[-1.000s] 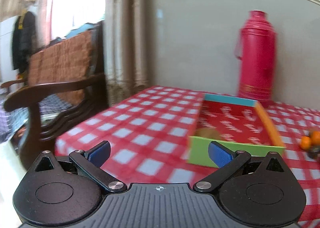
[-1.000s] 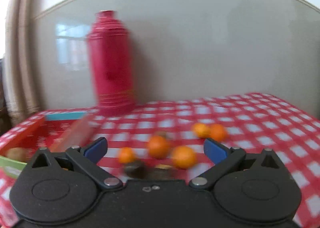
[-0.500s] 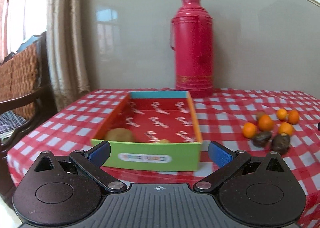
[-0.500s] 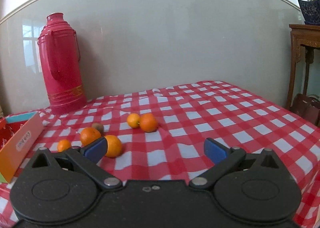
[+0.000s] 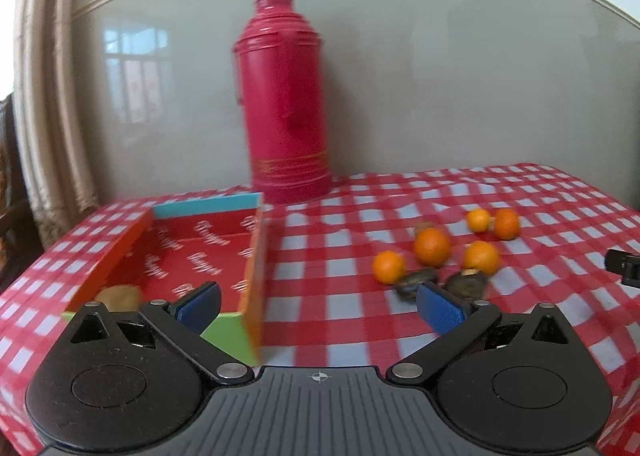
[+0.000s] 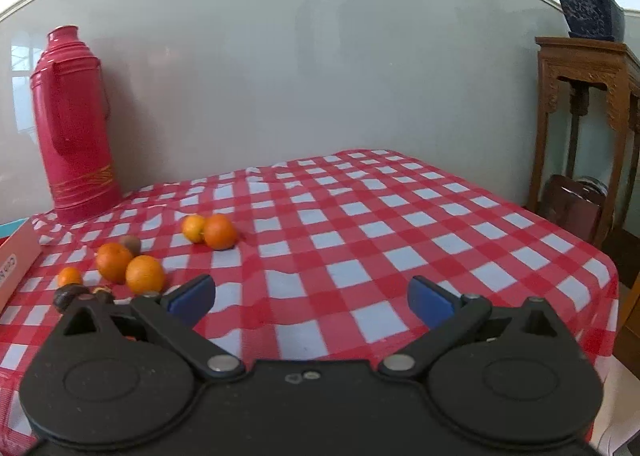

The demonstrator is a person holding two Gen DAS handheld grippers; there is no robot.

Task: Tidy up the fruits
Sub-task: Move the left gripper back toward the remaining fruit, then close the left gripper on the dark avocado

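You had both tools empty: the left gripper was spread wide and so was the right gripper, neither touching anything. The fruit lay loose on the checked tablecloth to the right of the box: five oranges in a scatter, with two dark fruits nearest your left tool and a small brown one behind the cluster. One brown fruit already sat in the near corner of the box, by its left wall. The risks I judged from there: the oranges were round and lay close together, so closing on one could have nudged its neighbours into rolling away from the box. The cloth was rippled, which might have sent them off unevenly. The red flask stood just behind the box's far corner, so a high swing toward the box could have clipped it.
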